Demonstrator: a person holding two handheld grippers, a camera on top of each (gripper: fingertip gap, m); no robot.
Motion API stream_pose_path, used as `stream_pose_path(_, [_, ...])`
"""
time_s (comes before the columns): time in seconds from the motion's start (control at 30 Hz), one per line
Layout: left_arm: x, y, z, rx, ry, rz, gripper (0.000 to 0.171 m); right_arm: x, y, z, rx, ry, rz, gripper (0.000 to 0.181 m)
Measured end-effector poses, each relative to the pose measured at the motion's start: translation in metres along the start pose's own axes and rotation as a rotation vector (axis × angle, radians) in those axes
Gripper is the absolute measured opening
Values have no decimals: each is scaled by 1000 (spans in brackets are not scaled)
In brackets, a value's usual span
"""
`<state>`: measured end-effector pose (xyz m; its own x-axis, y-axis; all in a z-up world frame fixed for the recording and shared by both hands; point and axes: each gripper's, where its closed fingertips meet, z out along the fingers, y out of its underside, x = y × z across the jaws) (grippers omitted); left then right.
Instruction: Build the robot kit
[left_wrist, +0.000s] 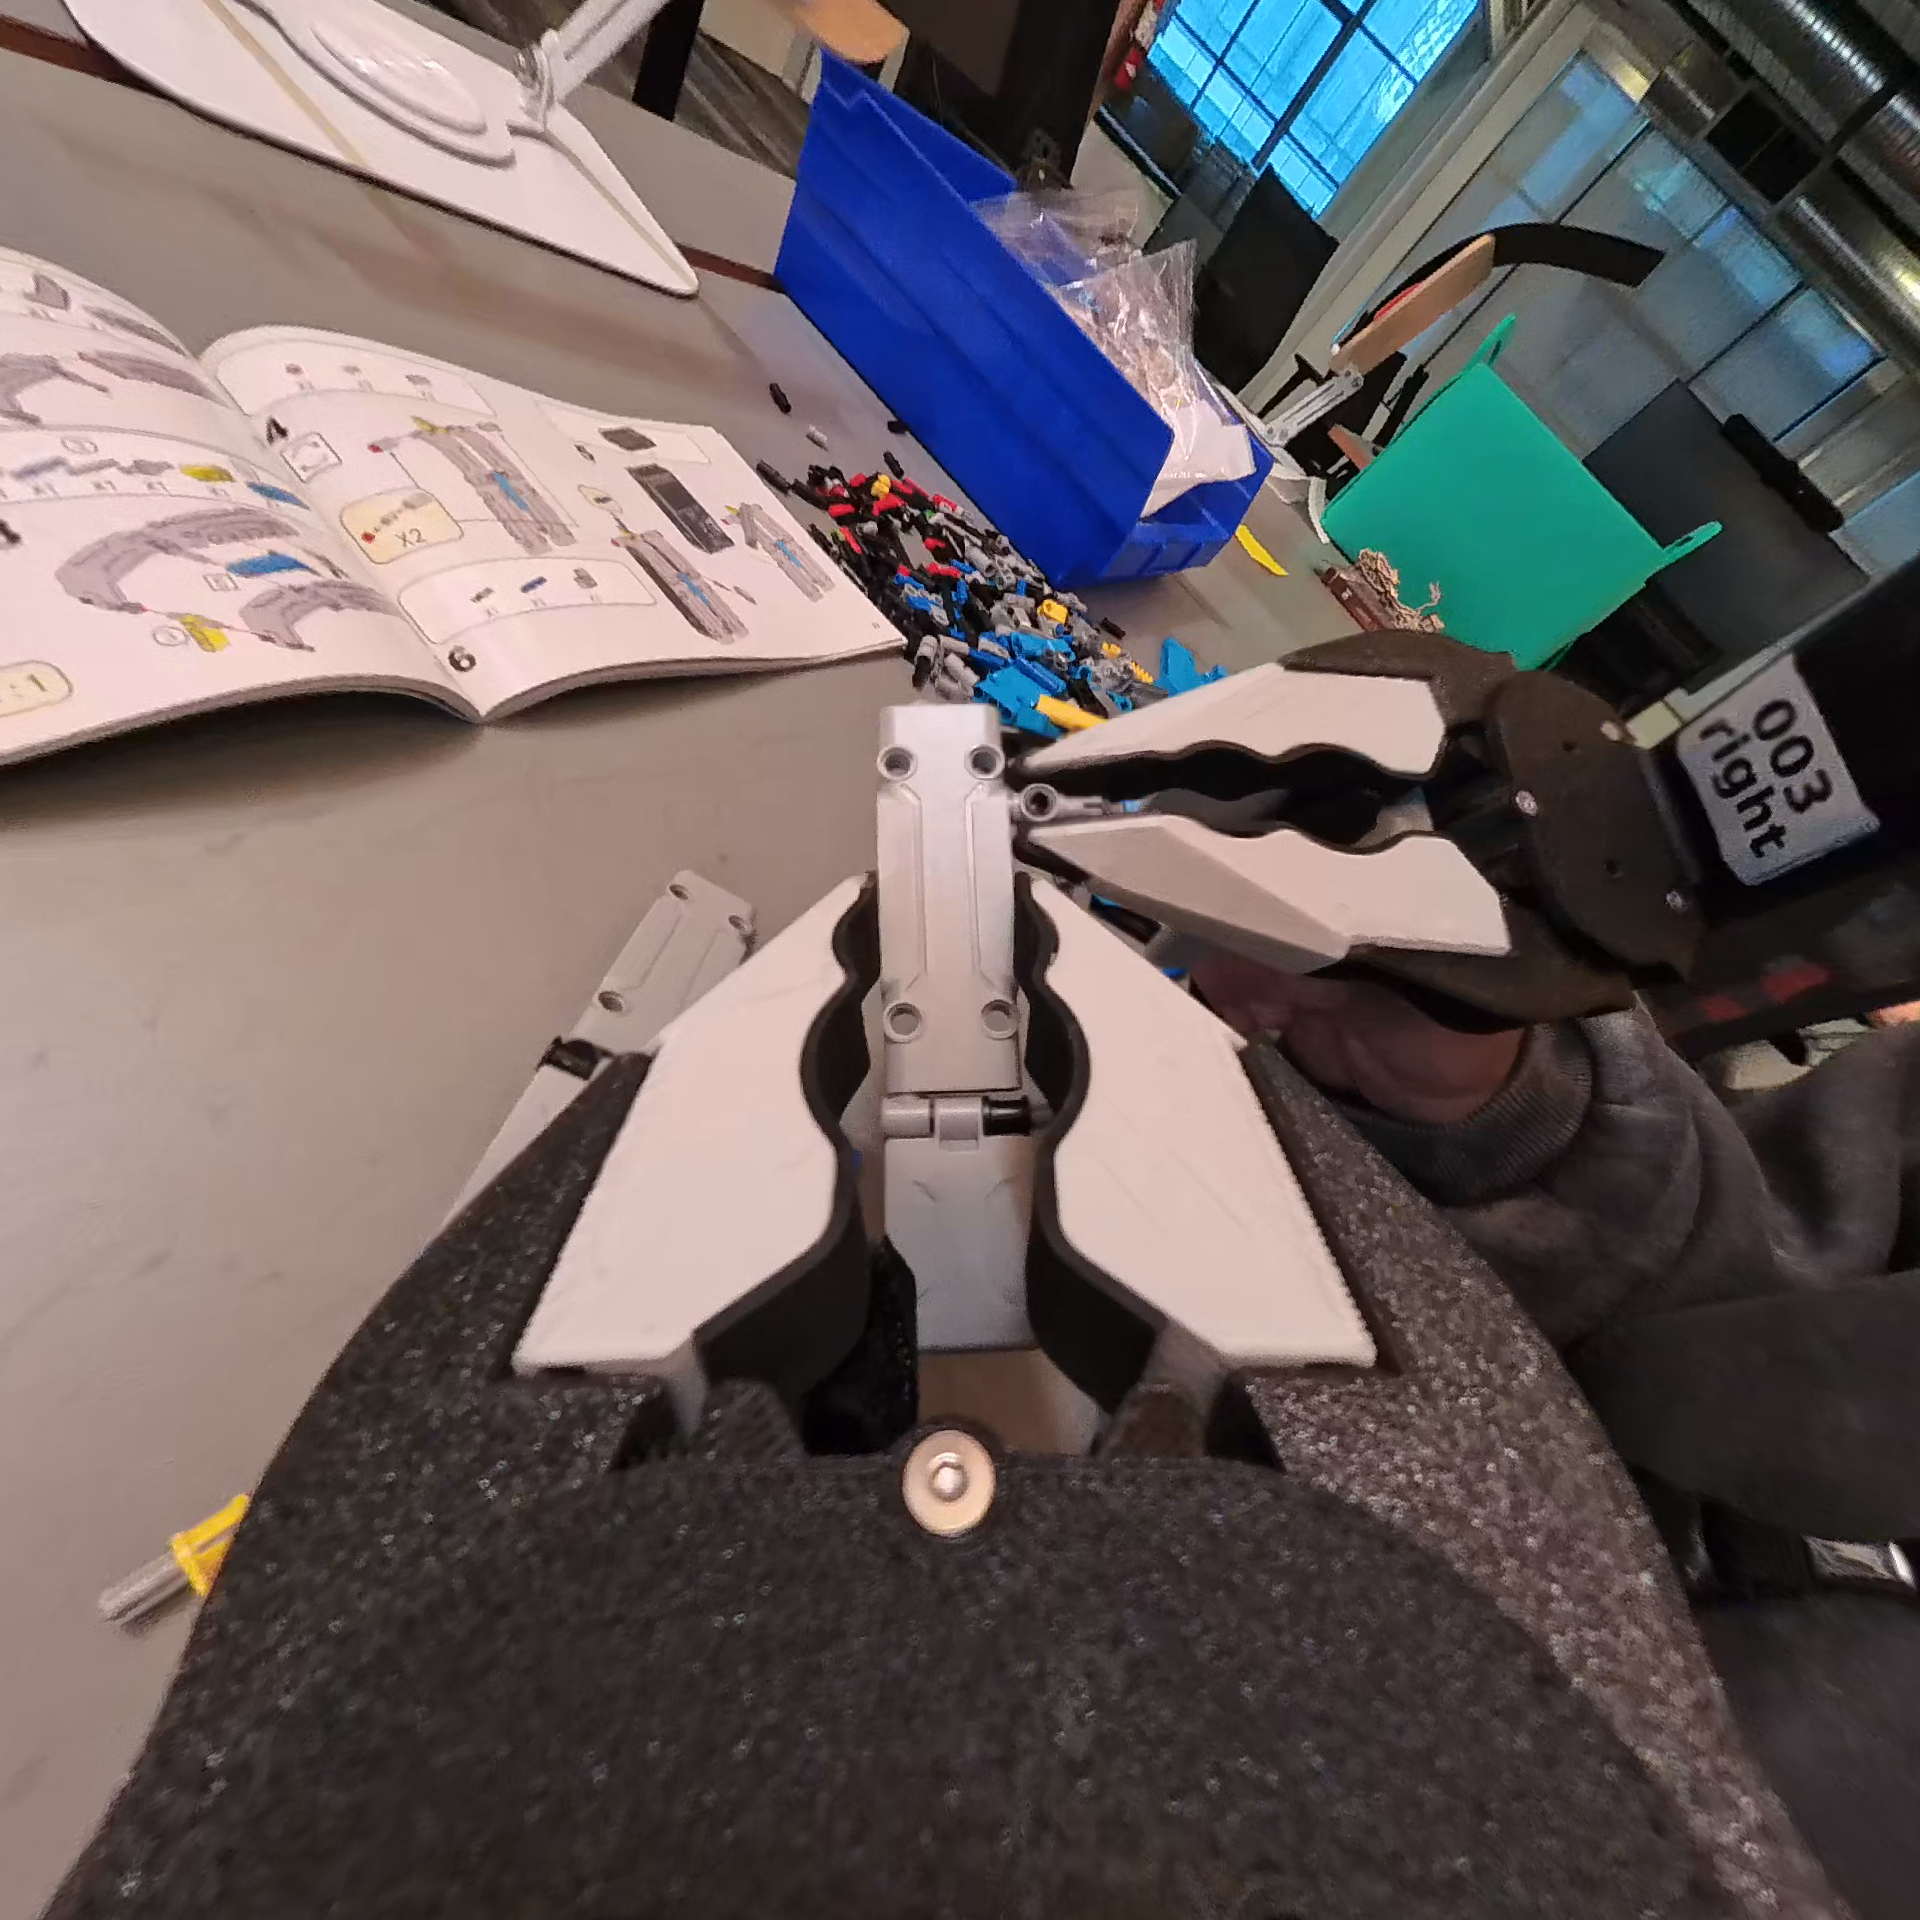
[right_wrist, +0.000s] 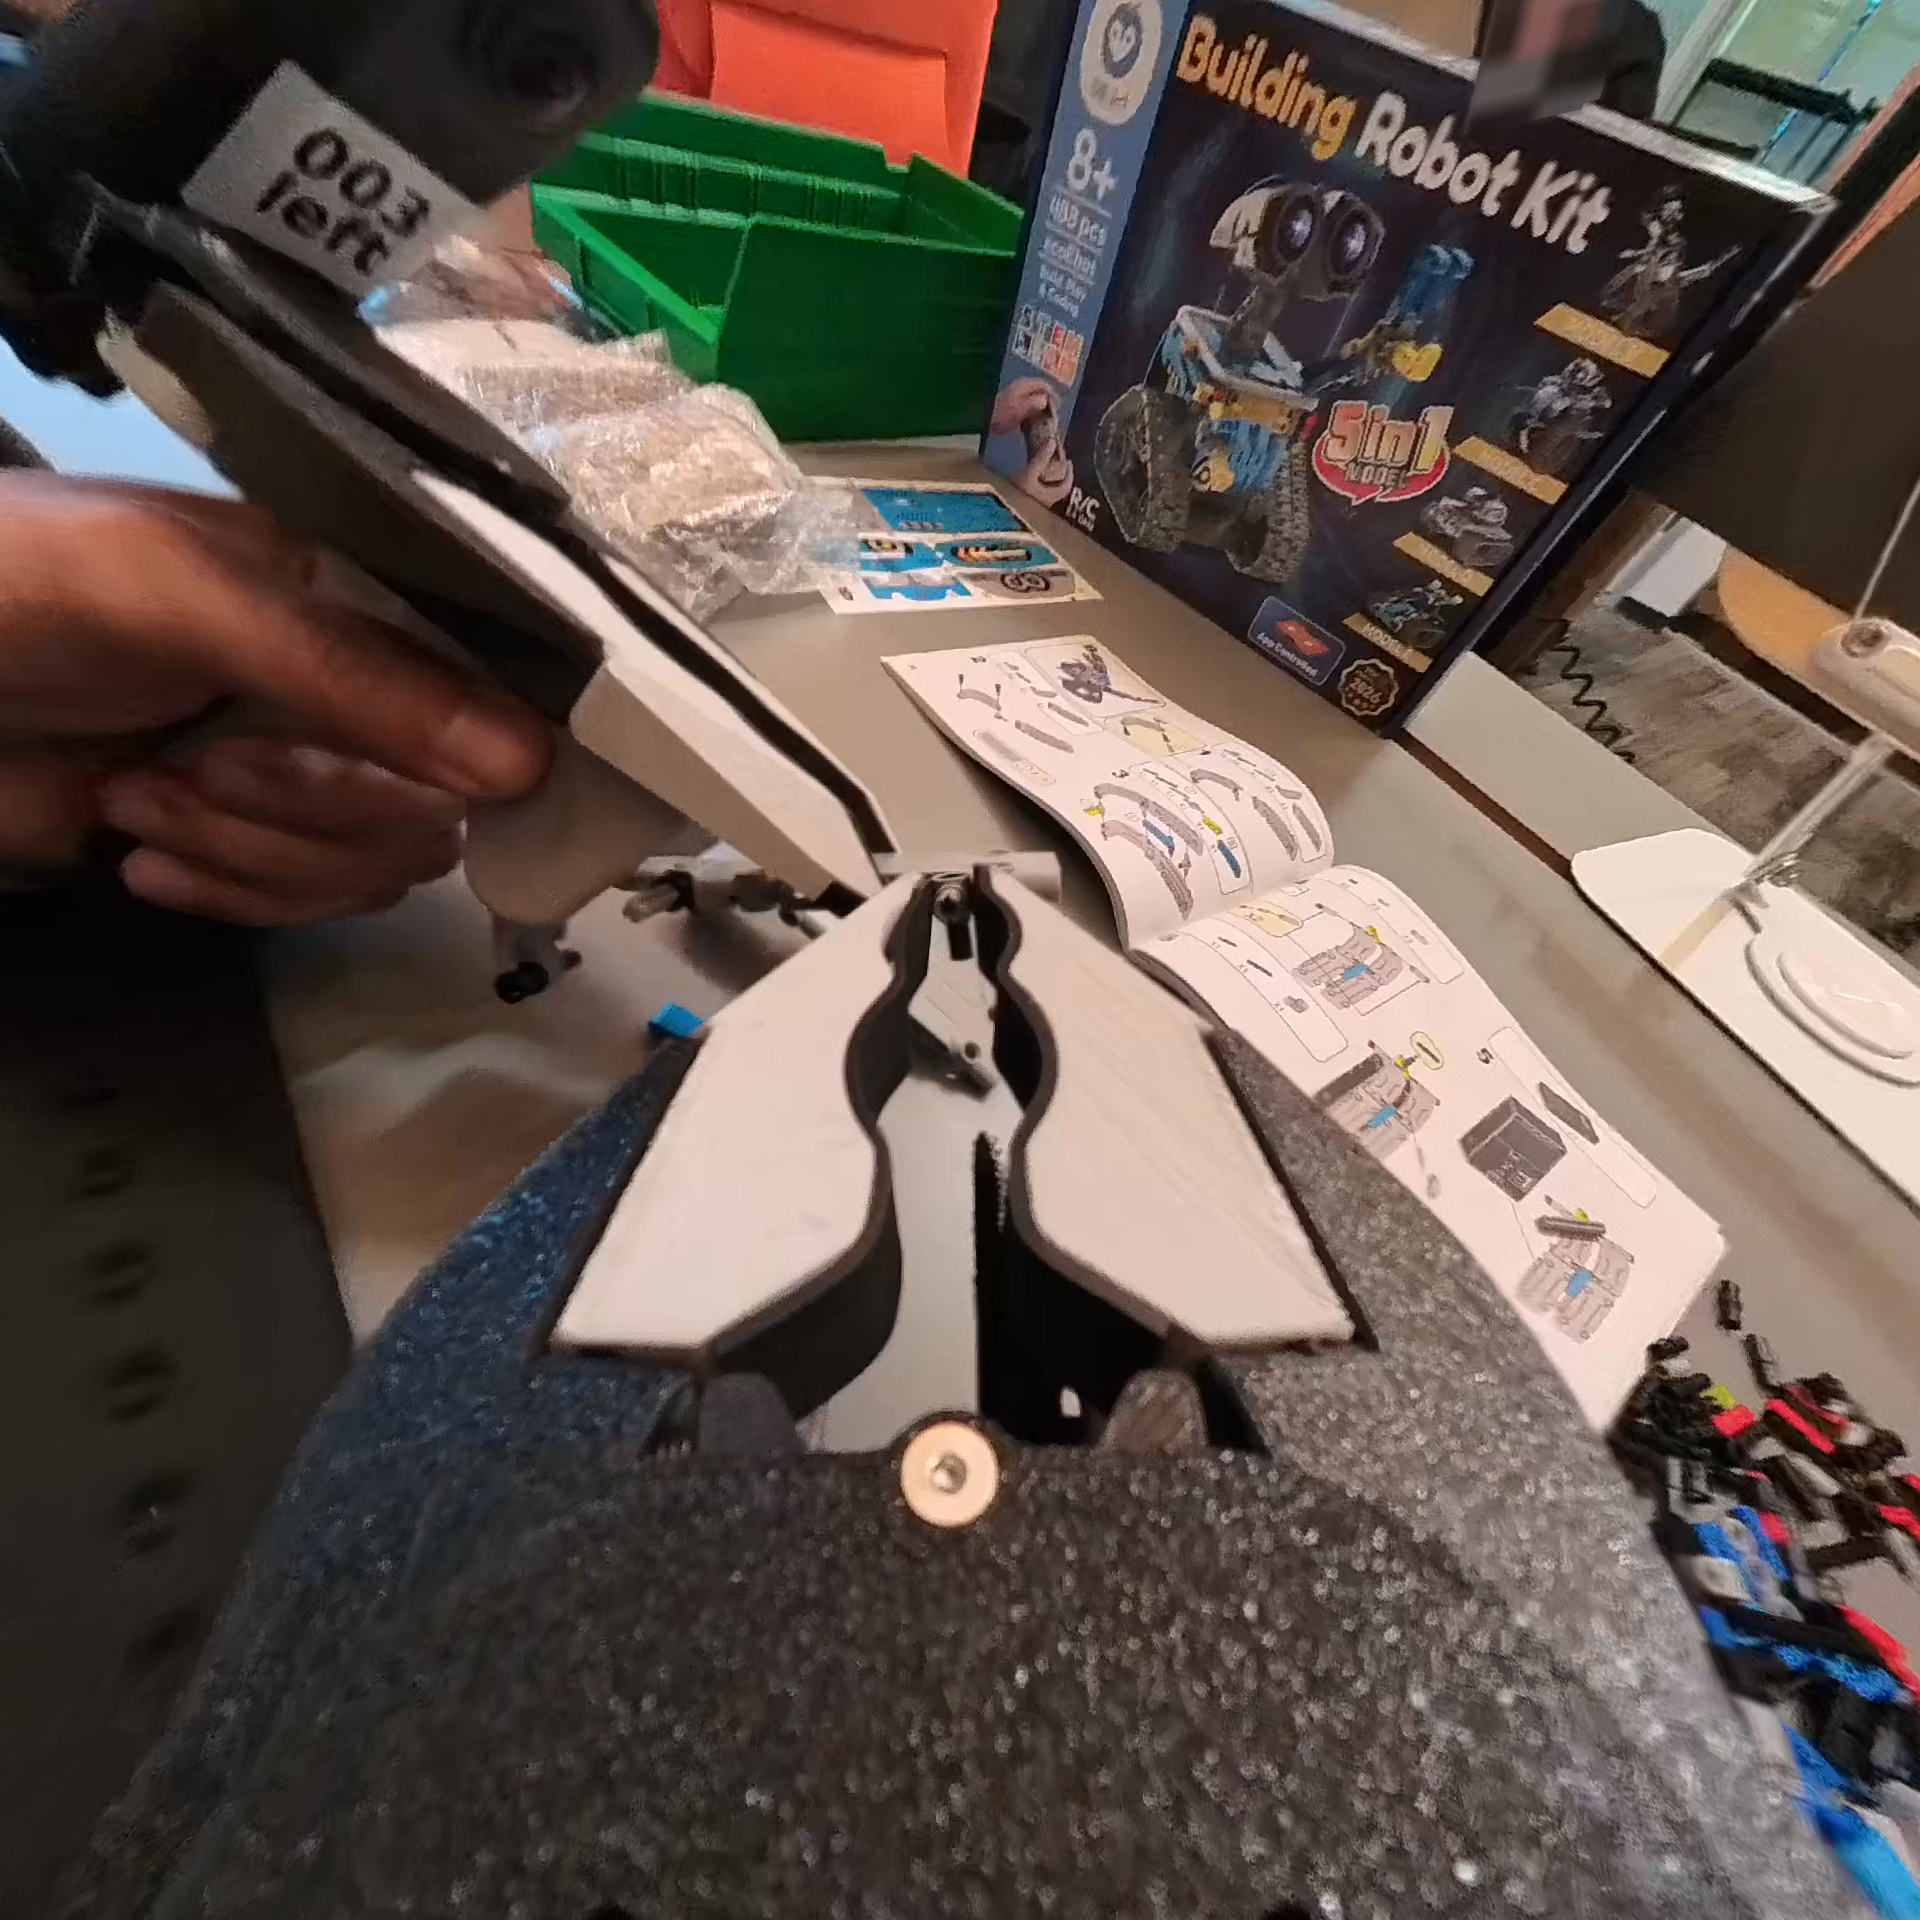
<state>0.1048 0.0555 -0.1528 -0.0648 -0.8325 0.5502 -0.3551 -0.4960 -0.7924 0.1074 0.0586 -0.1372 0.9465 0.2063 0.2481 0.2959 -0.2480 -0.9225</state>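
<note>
1. Grey table (left_wrist: 260, 935): bears everything listed below. All places are given relative to the open instruction booklet (left_wrist: 436, 540) lying flat on it.
2. Kit box (right_wrist: 1382, 343): stands upright at the table's far edge in the right wrist view, behind the booklet.
3. Blue bin (left_wrist: 966, 343): beyond the booklet's far right corner in the left wrist view, with clear plastic bags (left_wrist: 1122, 281) in it.
4. Green bin (right_wrist: 790, 281): left of the kit box, well behind the booklet.
5. White flat base (left_wrist: 416, 135): past the booklet's far edge.
6. Pile of small parts (left_wrist: 987, 603): black, red, blue and grey, touching or just beside the booklet's right edge.
7. Left gripper (left_wrist: 940, 904): in front of the booklet, closed firmly on a long grey panel piece (left_wrist: 940, 831) that stands up between its fingers. A hinged joint shows lower down the piece.
8. Right gripper (left_wrist: 1023, 805): comes in from the right, on the pile's side of the booklet. Its tips are nearly together, pinching a small grey pin (left_wrist: 1039, 802) against the panel piece's upper right edge. The right wrist view shows the same tips (right_wrist: 951, 904) closed on a small dark part at the panel's end.
9. Second grey panel (left_wrist: 665, 945): lies on the table just left of the left gripper.
10. Yellow and grey connector (left_wrist: 177, 1558): on the table near the booklet's front edge, well apart from the pile.
</note>
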Motion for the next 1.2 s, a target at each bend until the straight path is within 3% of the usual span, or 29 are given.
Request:
stream_pose_path(0.03, [-3, -2, 0, 14, -25, 22, 24, 2, -5, -2, 37, -14, 60, 7])
stream_pose_path(0.1, [0, -6, -2, 36, -3, 59, 24, 5, -22, -15, 164, -120, 226, 29])
stream_pose_path(0.2, [33, -9, -11, 67, 182, 148, 24, 8, -36, -34, 294, -371, 469, 54])
stream_pose_path(0.27, [57, -7, -20, 73, 298, 244, 24, -10, -47, -53, 333, -622, 516, 61])
stream_pose_path(0.3, [66, -6, -24, 74, 342, 272, 24, -15, -45, -56, 313, -655, 495, 66])
stream_pose_path(0.4, [75, 0, -26, 52, 397, 288, 24, -31, -35, -53, 241, -704, 436, 66])
stream_pose_path(0.5, [76, 4, -24, 38, 388, 308, 24, -38, -35, -52, 240, -716, 412, 53])
stream_pose_path(0.73, [85, -2, -29, 91, 395, 343, 24, -44, -47, -59, 292, -840, 513, 50])
stream_pose_path(0.83, [84, -3, -29, 99, 378, 354, 24, -43, -48, -60, 305, -851, 534, 42])
stream_pose_path(0.97, [80, -7, -26, 107, 371, 316, 24, -37, -47, -55, 299, -801, 551, 46])
stream_pose_path(1.03, [69, -8, -22, 97, 333, 268, 24, -28, -42, -48, 292, -683, 496, 43])
stream_pose_path(1.2, [41, -13, -19, 94, 256, 128, 24, -7, -23, -34, 189, -264, 80, 25])
